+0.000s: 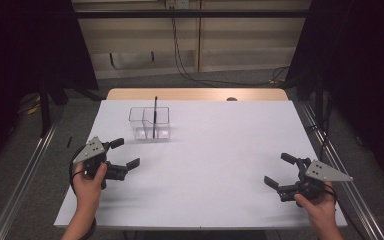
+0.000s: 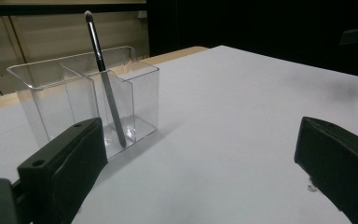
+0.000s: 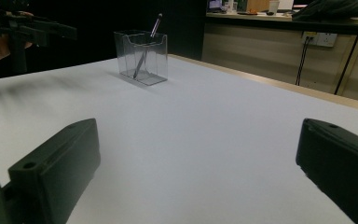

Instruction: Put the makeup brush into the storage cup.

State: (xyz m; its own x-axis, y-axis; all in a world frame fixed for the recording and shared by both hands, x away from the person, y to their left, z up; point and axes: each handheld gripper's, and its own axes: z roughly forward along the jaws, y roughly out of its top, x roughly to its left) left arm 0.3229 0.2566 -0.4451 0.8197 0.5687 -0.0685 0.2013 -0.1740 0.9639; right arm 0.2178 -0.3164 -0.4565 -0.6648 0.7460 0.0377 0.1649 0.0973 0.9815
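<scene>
Toward the far left of the white table top (image 1: pixel 215 165) stands a clear plastic organiser box with two compartments (image 1: pixel 150 123), and every other place here is best read from that box. A slim black makeup brush with a pale tip (image 1: pixel 155 117) leans inside it, handle end down on the floor of the box and bristles up past the rim; from the left gripper view the brush (image 2: pixel 105 79) sits in the compartment nearer the middle divider, tilted rather than upright.

The left gripper (image 1: pixel 123 153) hangs just in front of the box, on the person's side of it, its two black jaws spread wide with nothing between them. The right gripper (image 1: pixel 280 170) is well apart from the box, off to its right and nearer the person, jaws likewise spread and empty. In the right gripper view the box (image 3: pixel 141 57) shows far off.

The risks, as I judge them, come from the box being light and see-through. A jaw coming in low could strike its front wall and shove or tip it, since nothing steadies it. The brush shaft is thin and slanted, so jaws closing off-centre could pinch it at an angle and lever it against the rim, dragging the box along or flicking the brush out onto the table
</scene>
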